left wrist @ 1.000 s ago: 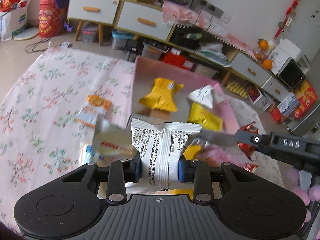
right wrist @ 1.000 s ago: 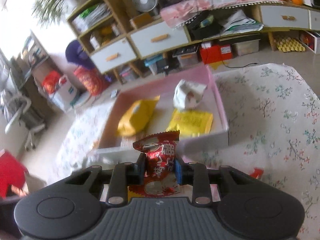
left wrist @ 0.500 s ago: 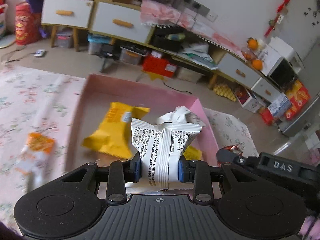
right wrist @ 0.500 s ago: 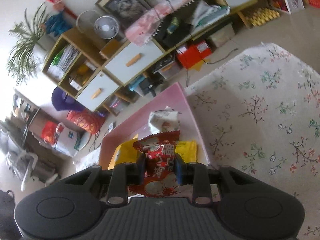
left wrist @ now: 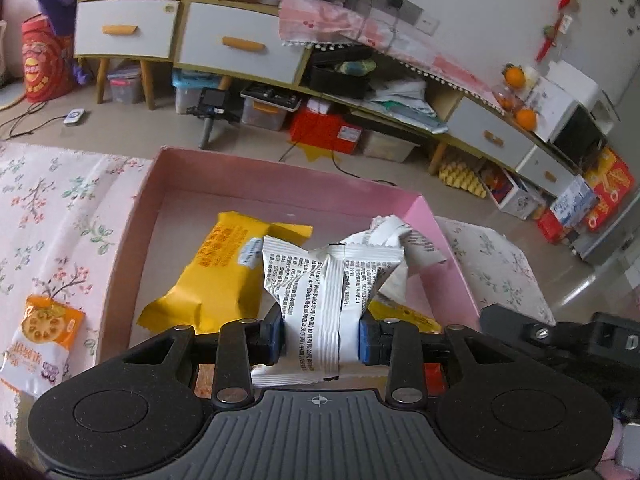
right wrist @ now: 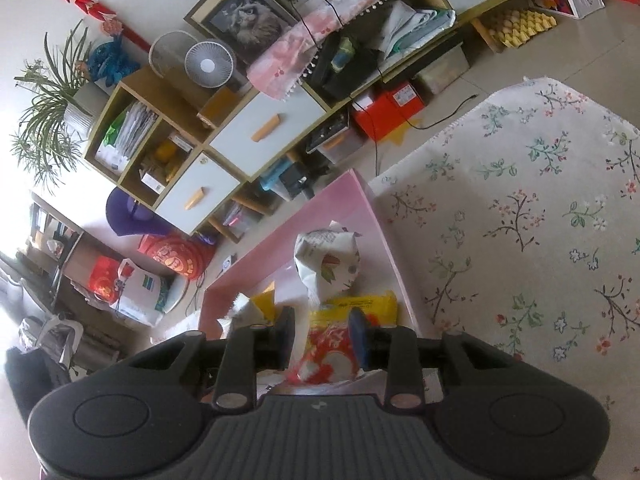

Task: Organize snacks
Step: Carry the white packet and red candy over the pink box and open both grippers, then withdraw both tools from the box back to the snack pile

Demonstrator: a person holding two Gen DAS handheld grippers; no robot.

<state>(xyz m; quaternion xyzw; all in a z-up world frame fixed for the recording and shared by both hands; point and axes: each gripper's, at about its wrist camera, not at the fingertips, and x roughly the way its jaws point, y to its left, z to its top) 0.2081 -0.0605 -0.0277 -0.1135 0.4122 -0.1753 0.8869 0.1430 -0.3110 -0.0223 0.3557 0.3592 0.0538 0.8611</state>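
My left gripper (left wrist: 320, 338) is shut on a white snack packet (left wrist: 330, 300) with black print, held over the near end of the pink box (left wrist: 280, 178). In the box lie a yellow packet (left wrist: 218, 276), a crumpled white packet (left wrist: 404, 240) and another yellow packet (left wrist: 404, 314). My right gripper (right wrist: 322, 336) is open over the box (right wrist: 372, 216); the red snack packet (right wrist: 332, 356) lies loose between and below its fingers, over a yellow packet (right wrist: 360, 306) and near a white packet (right wrist: 326, 264).
An orange-and-white snack packet (left wrist: 40, 336) lies on the floral tablecloth (left wrist: 48, 208) left of the box. The cloth (right wrist: 520, 220) stretches right of the box. Cabinets (left wrist: 224, 40) and storage bins stand beyond the table. The right gripper's body (left wrist: 560, 340) is at lower right.
Both grippers have moved over the pink box. The right gripper has opened and let go of the red packet, which has dropped lower. The left still holds the white packet.
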